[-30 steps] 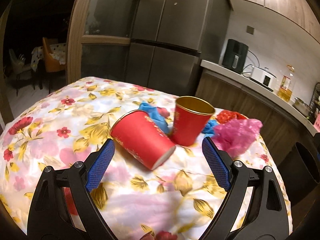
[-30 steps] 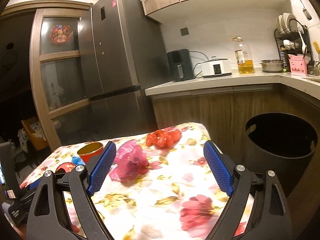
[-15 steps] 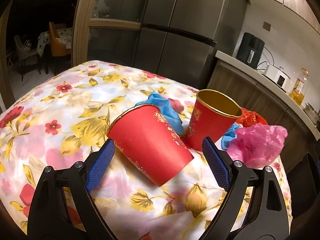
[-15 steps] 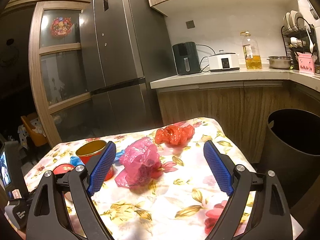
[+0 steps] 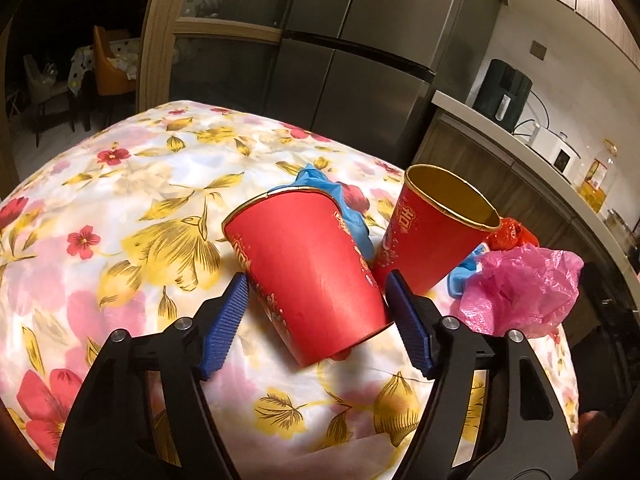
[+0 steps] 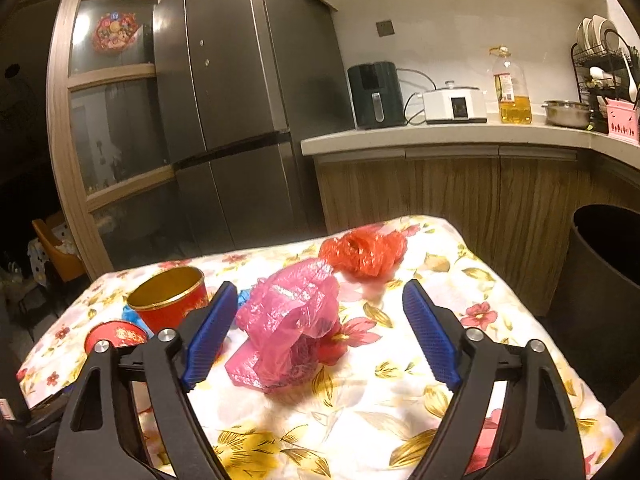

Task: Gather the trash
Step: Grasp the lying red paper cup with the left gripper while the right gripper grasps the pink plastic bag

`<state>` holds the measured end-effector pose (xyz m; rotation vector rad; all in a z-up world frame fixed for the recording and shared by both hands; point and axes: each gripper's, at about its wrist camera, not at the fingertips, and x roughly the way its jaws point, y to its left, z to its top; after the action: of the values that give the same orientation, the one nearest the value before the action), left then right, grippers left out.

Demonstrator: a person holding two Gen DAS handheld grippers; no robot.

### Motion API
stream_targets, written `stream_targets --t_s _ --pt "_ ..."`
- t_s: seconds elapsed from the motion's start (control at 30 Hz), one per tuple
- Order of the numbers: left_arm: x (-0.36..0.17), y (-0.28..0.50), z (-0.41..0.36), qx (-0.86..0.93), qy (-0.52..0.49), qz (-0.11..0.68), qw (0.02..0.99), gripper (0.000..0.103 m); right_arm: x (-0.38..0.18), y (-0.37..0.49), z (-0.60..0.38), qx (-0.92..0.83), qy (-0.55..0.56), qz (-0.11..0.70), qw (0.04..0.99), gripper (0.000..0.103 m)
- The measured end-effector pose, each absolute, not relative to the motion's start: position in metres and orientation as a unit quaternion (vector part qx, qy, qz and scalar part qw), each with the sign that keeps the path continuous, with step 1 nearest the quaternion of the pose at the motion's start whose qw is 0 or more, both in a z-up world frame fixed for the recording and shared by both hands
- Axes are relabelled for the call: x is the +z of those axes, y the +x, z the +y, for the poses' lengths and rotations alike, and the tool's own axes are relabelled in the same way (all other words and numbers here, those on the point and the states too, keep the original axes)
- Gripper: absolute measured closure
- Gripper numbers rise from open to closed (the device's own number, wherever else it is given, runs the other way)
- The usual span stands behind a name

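Observation:
A red paper cup (image 5: 308,272) lies on its side on the floral tablecloth (image 5: 120,208). My left gripper (image 5: 318,320) is open with its jaws around the cup's base end. A second red cup (image 5: 436,232) stands upright behind it; it also shows in the right wrist view (image 6: 170,300). Blue crumpled trash (image 5: 332,200) lies behind the cups. A pink plastic bag (image 6: 288,320) lies in front of my open right gripper (image 6: 316,332), partly between its jaws. A red crumpled bag (image 6: 364,252) lies farther back.
A black trash bin (image 6: 604,276) stands right of the table. A steel fridge (image 6: 240,100) and a wooden counter (image 6: 440,140) with appliances and an oil bottle (image 6: 512,88) are behind. The table's edge is near on the right.
My left gripper moved forward to the lying cup and narrowed around it. My right gripper moved forward towards the pink bag.

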<state>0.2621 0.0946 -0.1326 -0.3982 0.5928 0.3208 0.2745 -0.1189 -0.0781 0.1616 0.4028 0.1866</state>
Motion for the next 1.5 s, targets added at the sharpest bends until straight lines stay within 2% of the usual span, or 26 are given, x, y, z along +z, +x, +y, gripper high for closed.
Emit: stream_targets --t_s 0.2,0.43,0.57,0.87,1.2,1.37,1.43,1.5 --pt "-0.134 0.260 0.097 0.145 -0.201 0.285 0.926 0.040 -0.089 0.283 -0.117 0.103 0.082 0.222 0.966 0.041" --pt "-0.134 0.255 0.099 0.136 -0.212 0.281 0.926 0.042 -0.092 0.287 -0.115 0.120 0.084 0.235 0.961 0.075" --pt "-0.134 0.250 0.102 0.133 -0.220 0.279 0.925 0.042 -0.091 0.285 -0.114 0.128 0.082 0.234 0.960 0.086" --pt "-0.123 0.228 0.105 0.124 -0.223 0.256 0.932 0.042 -0.081 0.270 -0.120 0.132 0.080 0.220 0.963 0.091" --pt "-0.114 0.210 0.095 0.107 -0.203 0.251 0.940 0.063 -0.068 0.245 -0.140 0.128 0.087 0.202 0.967 0.092" --pt "-0.121 0.204 0.097 0.105 -0.211 0.261 0.936 0.064 -0.066 0.231 -0.148 0.127 0.091 0.200 0.967 0.092" --pt "-0.119 0.201 0.097 0.097 -0.209 0.258 0.938 0.061 -0.065 0.228 -0.150 0.128 0.092 0.199 0.967 0.092" --pt "-0.116 0.197 0.094 0.105 -0.201 0.249 0.941 0.037 -0.063 0.224 -0.152 0.130 0.094 0.197 0.967 0.092"
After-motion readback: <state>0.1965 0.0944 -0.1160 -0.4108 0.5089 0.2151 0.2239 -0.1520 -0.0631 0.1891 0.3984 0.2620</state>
